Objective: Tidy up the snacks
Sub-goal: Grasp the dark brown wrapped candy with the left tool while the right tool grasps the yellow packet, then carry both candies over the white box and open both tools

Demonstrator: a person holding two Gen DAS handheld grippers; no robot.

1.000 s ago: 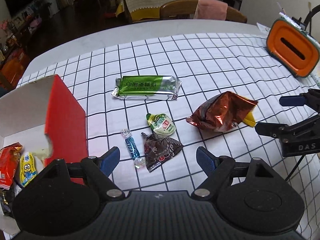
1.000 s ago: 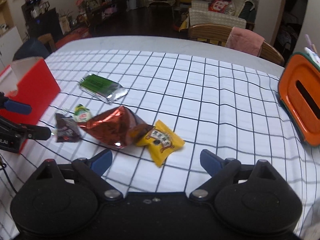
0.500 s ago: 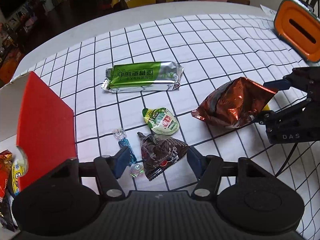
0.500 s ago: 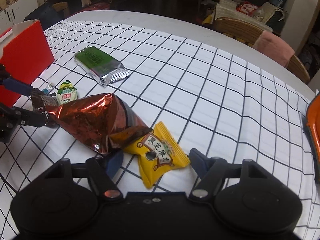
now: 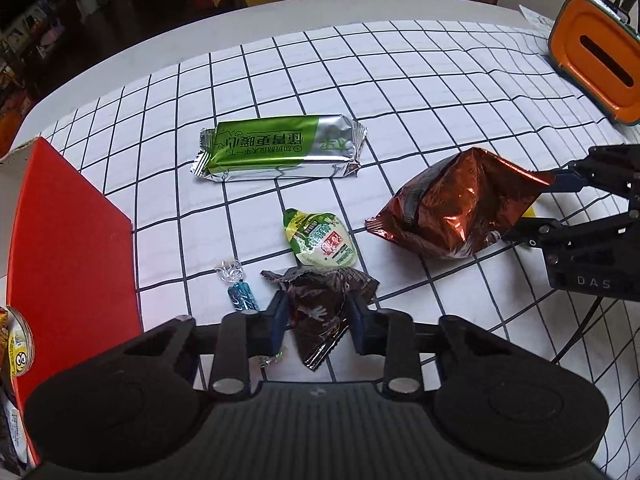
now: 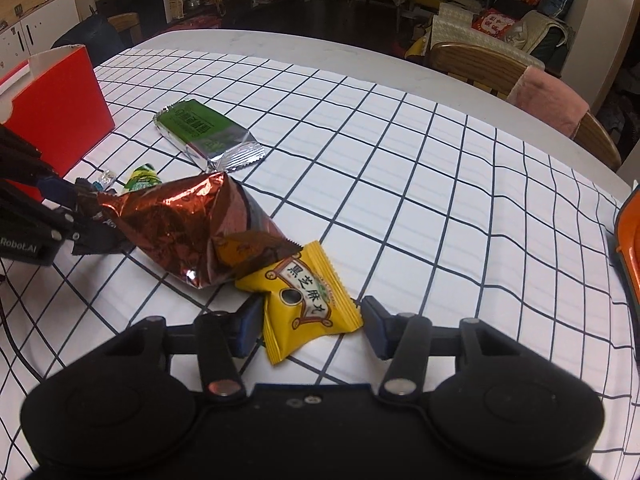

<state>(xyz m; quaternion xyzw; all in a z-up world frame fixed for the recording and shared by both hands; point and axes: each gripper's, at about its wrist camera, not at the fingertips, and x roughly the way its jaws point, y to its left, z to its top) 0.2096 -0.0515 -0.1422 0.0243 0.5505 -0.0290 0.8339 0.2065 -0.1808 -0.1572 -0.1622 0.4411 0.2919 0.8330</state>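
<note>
My left gripper is shut on a dark brown snack packet that lies on the checked tablecloth. A blue wrapped candy, a green-and-white jelly cup, a green bar and a copper foil bag lie beyond it. My right gripper is open, with its fingers on both sides of a yellow snack packet that touches the copper foil bag. The red box stands at the left and holds several snacks.
An orange-topped container stands at the far right of the table. The red box also shows in the right wrist view. Wooden chairs stand behind the far table edge. The left gripper shows at the left of the right wrist view.
My left gripper has moved forward and closed onto the dark brown packet. My right gripper has moved in around the yellow packet and its fingers have narrowed.
</note>
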